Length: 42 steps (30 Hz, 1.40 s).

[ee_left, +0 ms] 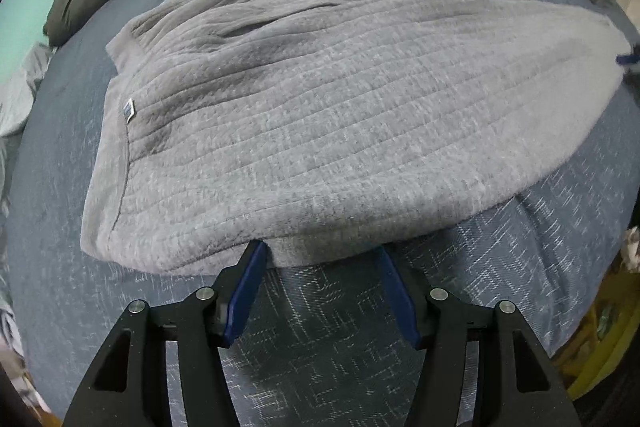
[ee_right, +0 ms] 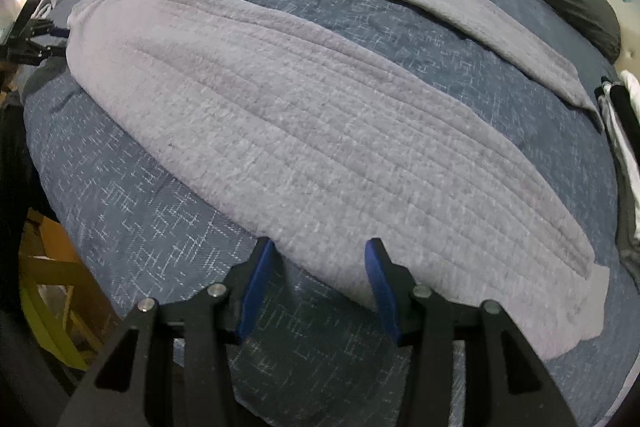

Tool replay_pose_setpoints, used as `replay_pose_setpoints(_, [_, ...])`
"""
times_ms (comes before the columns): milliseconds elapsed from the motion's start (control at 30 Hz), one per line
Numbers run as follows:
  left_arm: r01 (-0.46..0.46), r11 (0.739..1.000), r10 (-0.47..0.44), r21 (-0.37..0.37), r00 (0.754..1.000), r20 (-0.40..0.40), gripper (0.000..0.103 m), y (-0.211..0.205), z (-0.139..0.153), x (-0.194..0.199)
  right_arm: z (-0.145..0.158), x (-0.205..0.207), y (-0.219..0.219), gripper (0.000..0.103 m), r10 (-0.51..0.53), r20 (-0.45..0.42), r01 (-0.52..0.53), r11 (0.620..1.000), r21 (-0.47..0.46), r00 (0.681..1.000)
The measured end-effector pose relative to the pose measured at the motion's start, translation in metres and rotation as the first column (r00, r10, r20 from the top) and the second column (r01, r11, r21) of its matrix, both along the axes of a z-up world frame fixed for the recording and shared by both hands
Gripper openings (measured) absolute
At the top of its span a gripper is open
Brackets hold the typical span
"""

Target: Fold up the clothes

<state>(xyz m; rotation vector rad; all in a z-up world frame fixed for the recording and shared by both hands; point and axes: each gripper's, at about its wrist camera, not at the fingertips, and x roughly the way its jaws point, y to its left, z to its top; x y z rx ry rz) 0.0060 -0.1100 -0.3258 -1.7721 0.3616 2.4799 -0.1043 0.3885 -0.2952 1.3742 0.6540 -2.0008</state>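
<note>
- Left wrist view: left gripper (ee_left: 322,251) is gaping wide, empty, tips touching the grey quilted sweater's (ee_left: 320,115) near edge.
- Right gripper (ee_right: 320,249) is likewise spread, holding nothing, straddling its hem.

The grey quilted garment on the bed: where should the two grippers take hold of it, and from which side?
Grip the grey quilted garment along its near edge, which lies flat on the blue bedspread. Come in low from the bed's near side: the left gripper and right gripper already straddle that edge, jaws open.
</note>
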Motion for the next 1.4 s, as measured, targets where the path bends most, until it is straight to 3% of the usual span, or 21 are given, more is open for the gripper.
replay_pose_setpoints(33, [0.008,1.0,-0.008,-0.01,1.0,0.001,0.053,0.001,-0.001,-0.001,0.0,0.0,-0.001,0.028,0.003,-0.004,-0.003,1.0,0.003,1.0])
replay_pose_setpoints(100, [0.005,1.0,-0.005,-0.012,1.0,-0.001,0.035,0.0,0.001,-0.003,0.001,-0.002,-0.001,0.018,0.002,-0.015,-0.002,1.0,0.001,1.0])
replay_pose_setpoints(133, [0.002,1.0,-0.002,-0.012,1.0,-0.003,0.032,0.0,0.002,-0.004,0.002,-0.002,-0.002,0.013,0.002,-0.019,-0.002,1.0,0.0,1.0])
replay_pose_setpoints(300, [0.016,1.0,-0.016,-0.011,1.0,-0.011,0.009,0.001,0.009,-0.007,0.013,-0.008,-0.003,0.005,0.003,-0.035,-0.004,1.0,-0.025,0.999])
replay_pose_setpoints(400, [0.024,1.0,-0.024,-0.009,0.999,-0.022,0.005,0.001,0.016,-0.008,0.02,-0.012,-0.001,0.005,-0.01,-0.044,0.008,0.999,-0.049,0.999])
replay_pose_setpoints(700, [0.025,1.0,-0.025,0.005,0.999,-0.048,0.004,0.002,0.041,0.003,0.028,-0.017,0.004,0.004,-0.046,-0.06,0.042,0.996,-0.076,0.997])
replay_pose_setpoints(967, [0.08,0.996,-0.082,-0.047,0.995,-0.049,0.007,0.01,0.034,0.0,0.029,-0.017,0.004,0.004,-0.049,-0.047,0.045,0.996,-0.082,0.998])
replay_pose_setpoints(1100, [0.08,0.995,-0.083,-0.06,0.995,-0.053,0.033,0.012,0.028,0.001,0.025,-0.015,0.006,0.004,-0.06,-0.033,0.057,0.994,-0.095,0.998])
replay_pose_setpoints(1400, [0.1,0.989,-0.109,-0.106,0.991,-0.08,0.044,0.018,0.031,-0.005,0.025,-0.017,0.007,0.004,-0.069,-0.021,0.066,0.992,-0.107,0.997])
